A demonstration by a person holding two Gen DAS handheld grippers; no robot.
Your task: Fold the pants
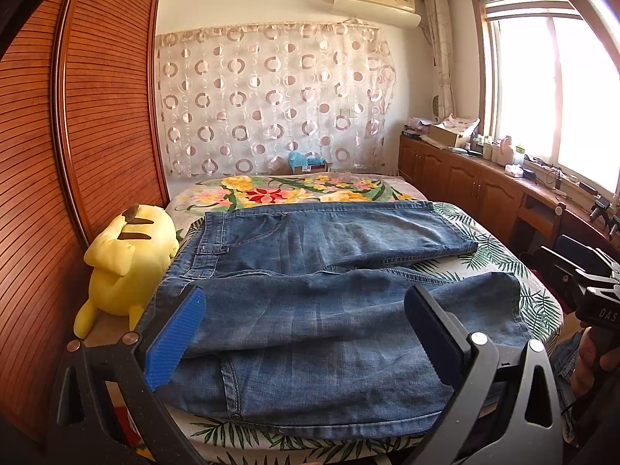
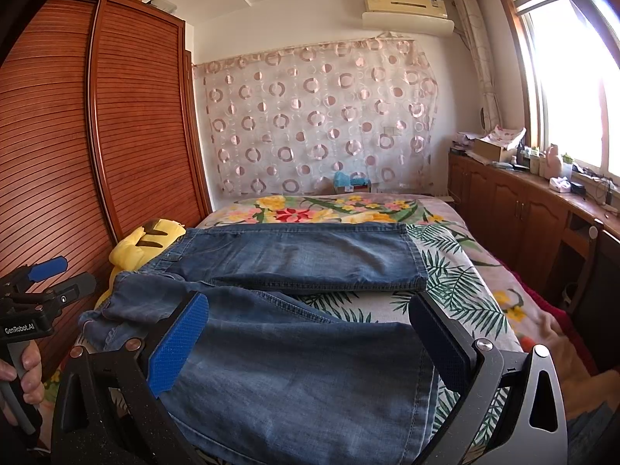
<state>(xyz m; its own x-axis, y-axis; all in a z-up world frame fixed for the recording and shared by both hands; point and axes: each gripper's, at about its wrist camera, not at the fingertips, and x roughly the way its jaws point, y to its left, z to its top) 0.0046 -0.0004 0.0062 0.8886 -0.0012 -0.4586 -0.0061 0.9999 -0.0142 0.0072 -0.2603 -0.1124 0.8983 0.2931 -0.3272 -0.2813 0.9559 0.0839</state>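
Observation:
Blue denim pants [image 1: 310,279] lie spread on the floral bed, waistband at the left near the plush toy, both legs running to the right. The near leg looks doubled over on itself at the front edge; the far leg [image 2: 310,255] lies flat behind it. My left gripper [image 1: 306,310] hovers open over the near leg, blue-padded fingers [image 1: 178,333] wide apart with nothing between them. My right gripper [image 2: 310,317] also stands open above the near leg [image 2: 294,379], close to its hem. Each gripper shows at the edge of the other's view, held by a hand.
A yellow plush toy [image 1: 128,259] sits at the bed's left edge against the slatted wooden wardrobe [image 1: 77,135]. The bed [image 2: 465,271] carries a floral sheet. Low wooden cabinets [image 1: 465,182] with clutter run under the window on the right. A patterned curtain hangs behind.

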